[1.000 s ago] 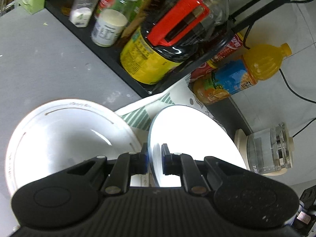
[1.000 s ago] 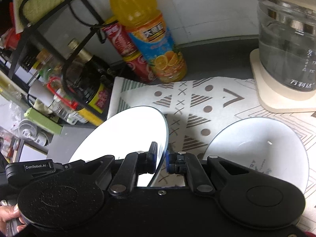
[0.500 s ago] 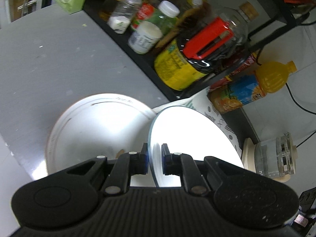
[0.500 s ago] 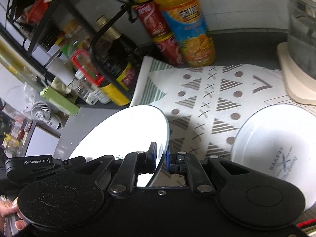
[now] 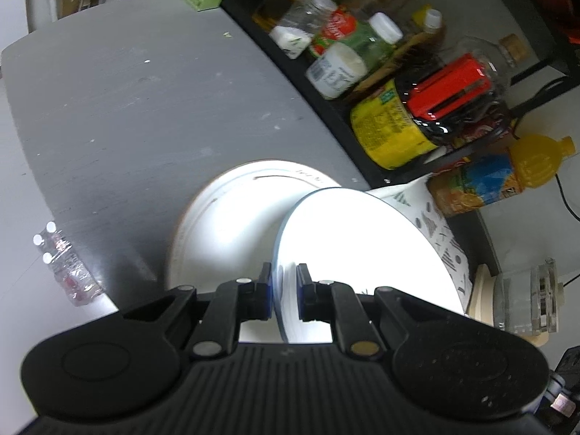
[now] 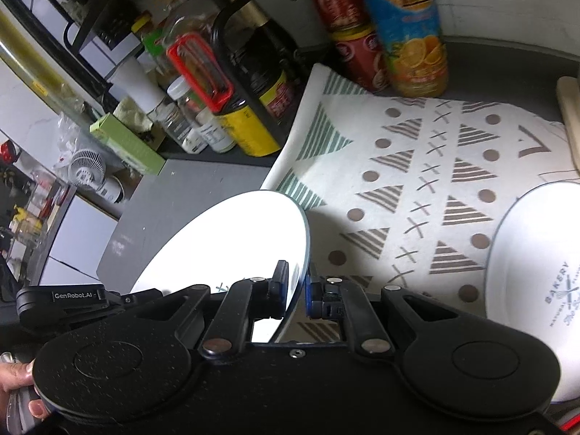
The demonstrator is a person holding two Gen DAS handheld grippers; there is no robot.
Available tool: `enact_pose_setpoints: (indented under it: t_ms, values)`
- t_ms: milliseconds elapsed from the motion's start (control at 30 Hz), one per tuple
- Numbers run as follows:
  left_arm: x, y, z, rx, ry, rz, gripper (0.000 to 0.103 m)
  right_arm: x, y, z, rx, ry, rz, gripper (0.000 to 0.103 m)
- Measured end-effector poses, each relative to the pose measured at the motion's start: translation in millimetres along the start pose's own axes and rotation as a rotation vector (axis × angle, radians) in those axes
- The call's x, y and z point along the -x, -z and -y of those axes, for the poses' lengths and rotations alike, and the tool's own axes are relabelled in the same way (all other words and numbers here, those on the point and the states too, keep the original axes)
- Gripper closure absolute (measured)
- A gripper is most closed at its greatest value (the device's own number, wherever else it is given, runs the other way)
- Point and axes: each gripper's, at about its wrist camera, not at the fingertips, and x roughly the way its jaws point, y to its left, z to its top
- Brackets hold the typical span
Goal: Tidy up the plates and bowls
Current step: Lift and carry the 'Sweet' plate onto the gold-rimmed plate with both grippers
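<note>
Both grippers hold one white blue-rimmed plate by opposite rim edges, lifted off the surface. My left gripper is shut on the plate. My right gripper is shut on the same plate; the left gripper's black body shows beyond it. A larger white plate with a brown rim line lies on the grey table just below and left of the held plate. A white bowl printed "BAKERY" sits on the patterned mat at the right.
A black rack with bottles and jars runs along the back. An orange juice bottle and red cans stand by the patterned mat. A glass kettle is at the right. The grey table spreads left.
Both grippers have carried the plate up and back to the left, away from the rack. The larger plate and the rack look farther off; more grey table shows.
</note>
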Motion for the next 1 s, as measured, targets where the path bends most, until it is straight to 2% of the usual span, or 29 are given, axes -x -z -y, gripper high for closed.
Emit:
enact_pose_setpoints:
  t_ms: [500,1000]
  values:
    - [-4.8,-7.7,-21.3,0.029,-0.029,-0.017,0.093,-17.6,0.6,-19.3,0.044,0.004,-0.034,0.094]
    - [-16.9,-11.3,-28.2,0.052,-0.038,-0.057,0.092,-29.2,2.2,-19.7,0.04,0.029,-0.066,0.095]
